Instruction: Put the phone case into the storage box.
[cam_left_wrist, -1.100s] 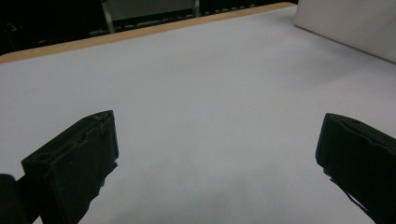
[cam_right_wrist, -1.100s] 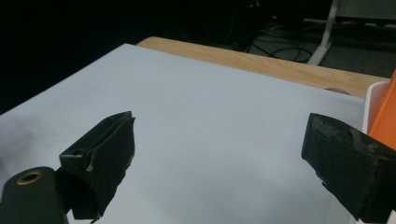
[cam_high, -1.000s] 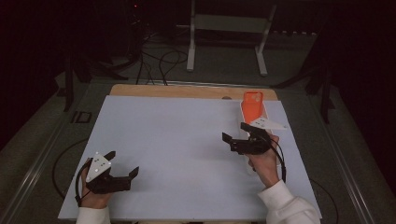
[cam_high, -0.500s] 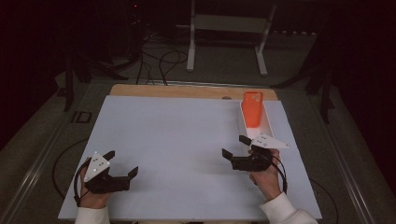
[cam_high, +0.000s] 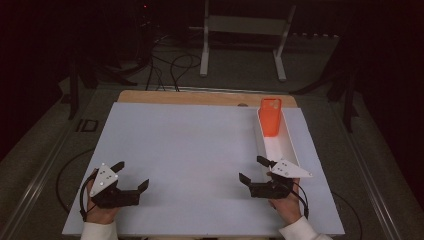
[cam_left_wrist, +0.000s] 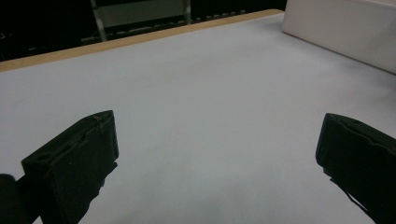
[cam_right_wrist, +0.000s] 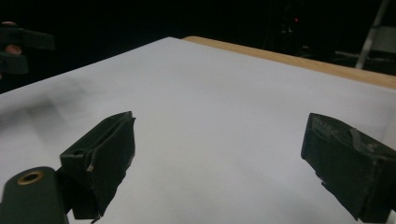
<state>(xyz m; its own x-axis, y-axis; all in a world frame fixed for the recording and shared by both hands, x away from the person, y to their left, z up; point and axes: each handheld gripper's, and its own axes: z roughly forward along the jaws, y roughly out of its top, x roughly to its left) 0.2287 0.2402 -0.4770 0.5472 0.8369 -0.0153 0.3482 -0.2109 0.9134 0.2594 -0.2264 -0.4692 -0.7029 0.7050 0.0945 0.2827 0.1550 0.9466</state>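
- Orange phone case (cam_high: 270, 116) stands upright at the far end of the white tray (cam_high: 280, 145) in the high view. Taking the tray as landmark, the right claw (cam_high: 255, 173) rests just off its near end, spread and empty, well short of the case; the left claw (cam_high: 131, 176), also spread and empty, sits far across the desk (cam_high: 190, 150) from it.
- Left gripper view: jaws wide apart over bare desk, with the tray's white wall (cam_left_wrist: 345, 32) off at the upper right.
- Right gripper view: jaws wide apart, nothing between them. A reach for the case could, I judge, clip the tray's near wall and shove it, or topple the upright case.
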